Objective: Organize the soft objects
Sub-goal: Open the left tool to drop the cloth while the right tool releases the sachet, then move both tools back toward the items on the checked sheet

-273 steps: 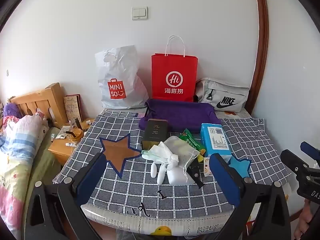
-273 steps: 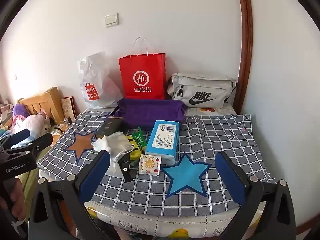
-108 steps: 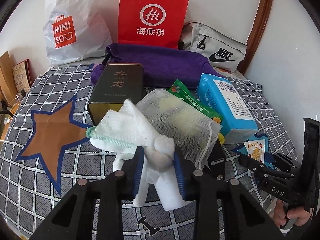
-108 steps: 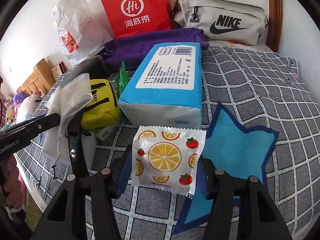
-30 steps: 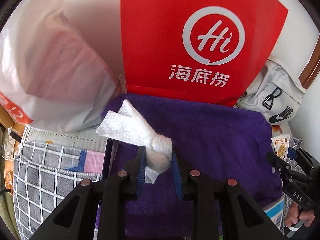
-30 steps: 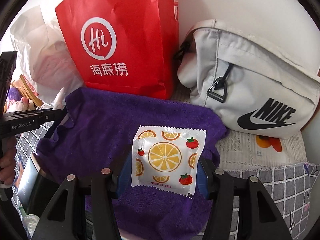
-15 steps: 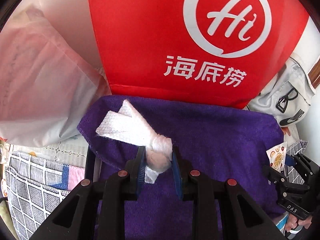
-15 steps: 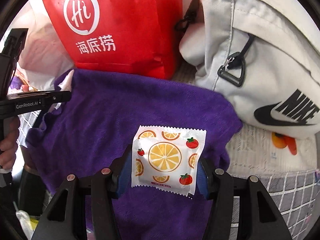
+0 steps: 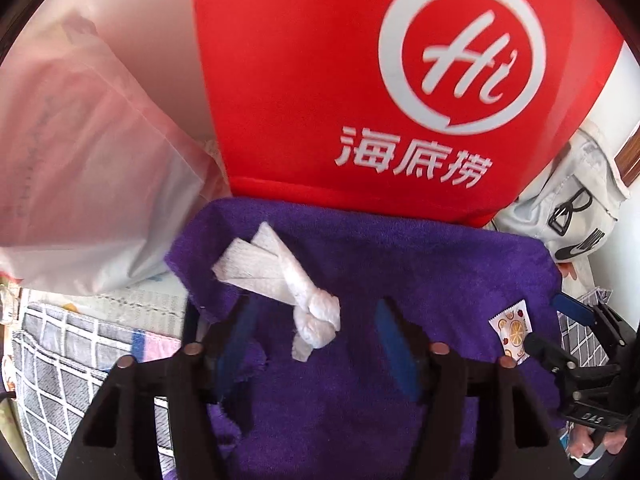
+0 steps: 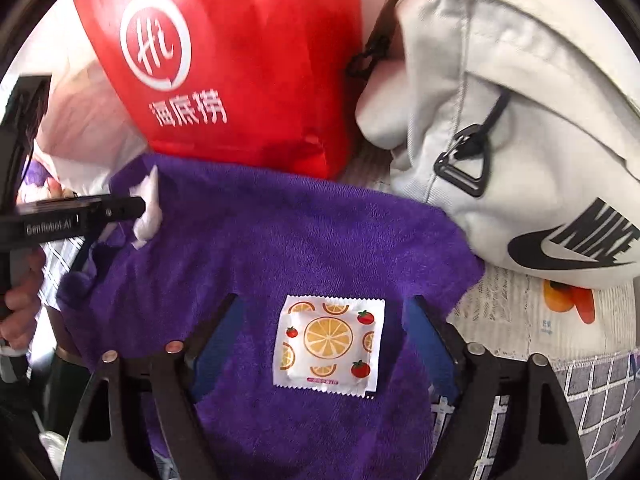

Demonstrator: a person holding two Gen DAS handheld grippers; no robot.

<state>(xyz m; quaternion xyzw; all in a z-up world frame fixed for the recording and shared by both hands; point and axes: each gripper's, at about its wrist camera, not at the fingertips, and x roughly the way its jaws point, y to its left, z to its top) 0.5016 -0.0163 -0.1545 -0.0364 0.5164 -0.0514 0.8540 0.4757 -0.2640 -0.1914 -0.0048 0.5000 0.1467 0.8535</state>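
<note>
Both grippers are letting go. The left gripper (image 9: 316, 344) is opening around the white cloth (image 9: 288, 284), the right gripper (image 10: 324, 344) around the small packet (image 10: 329, 347); both lie on the purple towel (image 10: 280, 232). Next, each likely needs to lift away and fetch another soft thing.

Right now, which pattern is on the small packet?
Orange slices and small tomatoes on white packet; right wrist view shows it best.
</note>
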